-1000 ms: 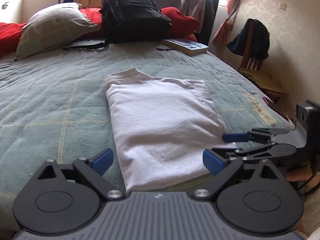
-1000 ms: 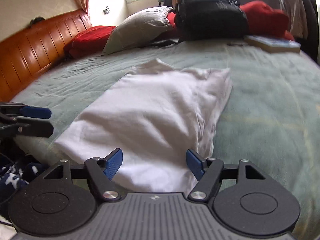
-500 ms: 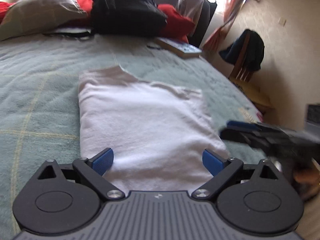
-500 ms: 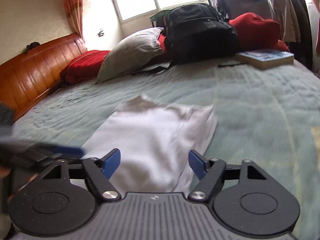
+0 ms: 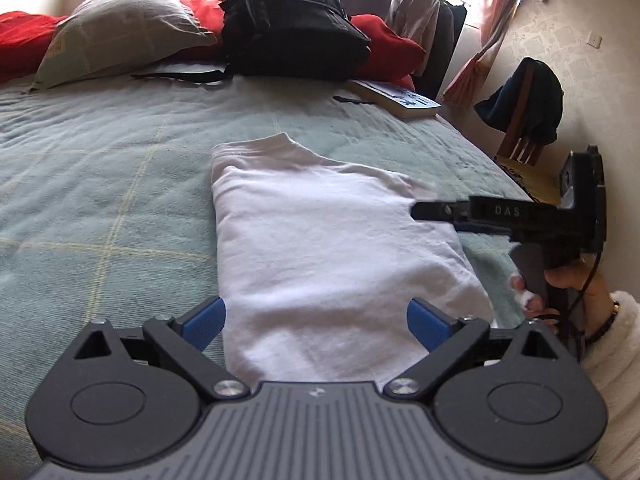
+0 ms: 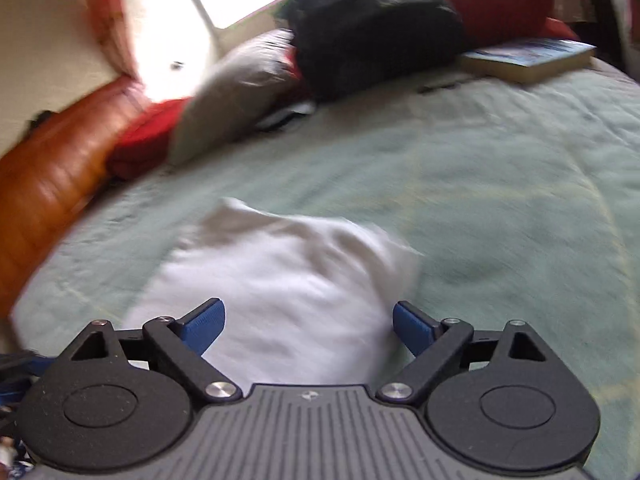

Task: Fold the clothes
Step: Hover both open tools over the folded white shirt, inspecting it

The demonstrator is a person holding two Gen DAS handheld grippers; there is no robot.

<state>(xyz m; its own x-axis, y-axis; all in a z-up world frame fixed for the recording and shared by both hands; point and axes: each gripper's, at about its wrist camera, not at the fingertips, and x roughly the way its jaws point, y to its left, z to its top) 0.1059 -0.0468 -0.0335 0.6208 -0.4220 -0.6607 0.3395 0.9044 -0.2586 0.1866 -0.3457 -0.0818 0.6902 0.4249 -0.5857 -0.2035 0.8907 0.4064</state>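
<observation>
Both grippers, left (image 5: 316, 316) and right (image 6: 308, 322), gape empty over the shirt (image 5: 320, 248), backpack (image 5: 296, 24) at twelve o'clock.

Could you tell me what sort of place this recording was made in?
Most likely a home bedroom. A white folded shirt lies on a bed with a green quilt, a grey pillow sits near the wooden headboard, and clothes hang on a rack by the window.

My left tongs (image 5: 316, 322) were black linkages with blue ribbed pads, silver pivot screws and a grey ridged housing. The right tongs (image 5: 416, 210) bore "DAS" lettering; the person's hand (image 5: 560, 280) wore a fluffy white sleeve (image 5: 616, 360) and wristband.
</observation>
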